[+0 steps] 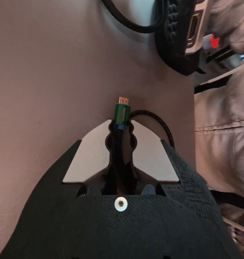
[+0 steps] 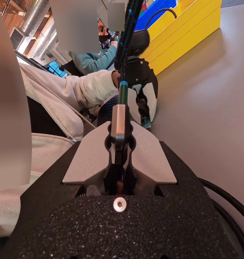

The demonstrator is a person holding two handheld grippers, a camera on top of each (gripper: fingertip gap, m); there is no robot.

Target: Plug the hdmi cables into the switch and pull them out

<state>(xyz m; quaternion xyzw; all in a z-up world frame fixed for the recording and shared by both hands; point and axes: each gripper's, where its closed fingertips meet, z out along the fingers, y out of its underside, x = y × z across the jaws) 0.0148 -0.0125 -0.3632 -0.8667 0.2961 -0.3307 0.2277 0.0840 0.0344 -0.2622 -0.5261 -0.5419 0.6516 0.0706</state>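
My left gripper is shut on a green HDMI plug, its gold connector pointing forward just above the table. Its black cable loops off to the right. My right gripper is shut on the silver switch and holds it upright. A second green plug with a blue ring sits in the switch's far end. In the left wrist view the switch shows an empty port at the upper right. In the right wrist view the left gripper is beyond the switch with its plug.
Yellow bins and a blue bin stand along the table's far side. Black cable lies on the grey table at lower right and loops at the top of the left wrist view. A cream sleeve and people are at left. Some 12 centimetres of space lies between my two pairs of fingers.
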